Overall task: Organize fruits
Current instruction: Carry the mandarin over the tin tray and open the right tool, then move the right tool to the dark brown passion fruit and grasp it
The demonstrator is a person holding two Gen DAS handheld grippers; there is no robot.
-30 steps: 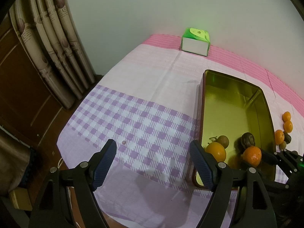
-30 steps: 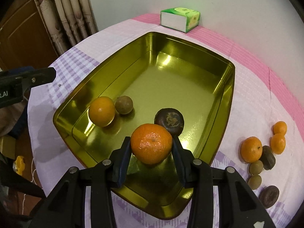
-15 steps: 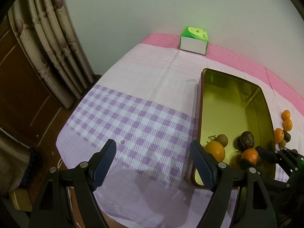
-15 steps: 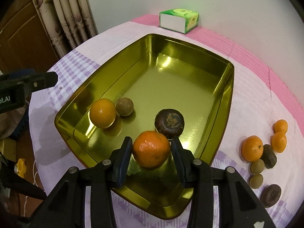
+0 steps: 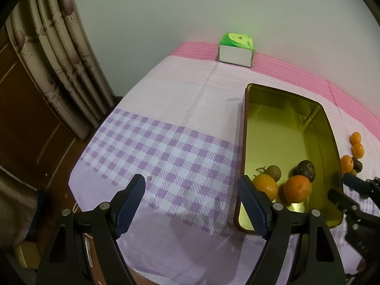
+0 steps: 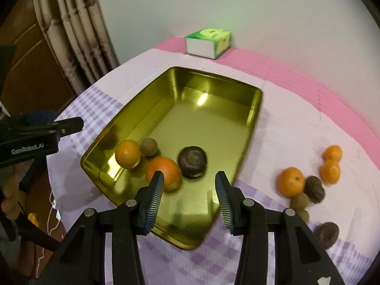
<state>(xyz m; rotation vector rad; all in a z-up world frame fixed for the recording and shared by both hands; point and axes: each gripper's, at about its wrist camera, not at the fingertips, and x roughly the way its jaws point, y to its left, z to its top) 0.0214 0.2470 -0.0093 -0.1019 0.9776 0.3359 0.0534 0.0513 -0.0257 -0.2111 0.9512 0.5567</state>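
- Right wrist view: the right gripper (image 6: 188,191) is seen over the near end of the shiny gold rectangular metal tray (image 6: 249,140), its jaws opening with nothing between them; the round orange mandarin just beside its left finger (image 6: 163,172) lies free on the tray floor.
- Three more fruits are seen in the tray: a second orange mandarin (image 6: 128,153), a small brown-green round fruit (image 6: 149,146) touching it, and a dark brown wrinkled round fruit (image 6: 192,158) beside the freed mandarin.
- On the purple-checked and pink cloth of the counter (image 6: 285,118), right of the tray, a blurred cluster of loose fruit (image 6: 306,185) is left: three mandarins, two dark brown fruits and some small brown-green ones, several touching.
- The left gripper (image 5: 191,201) is held wide open and empty over the cloth, left of the tray.
- A green and white tissue box (image 6: 209,42) stands at the far edge, well apart from the fruit.
- The mandarins are judged light, round and apt to roll on smooth metal; their peel is soft, so a gentle squeeze across the widest part would suit.
- The dark wrinkled fruits look firmer; they are best taken across the middle.
- Touching fruits may be nudged away when one is picked.
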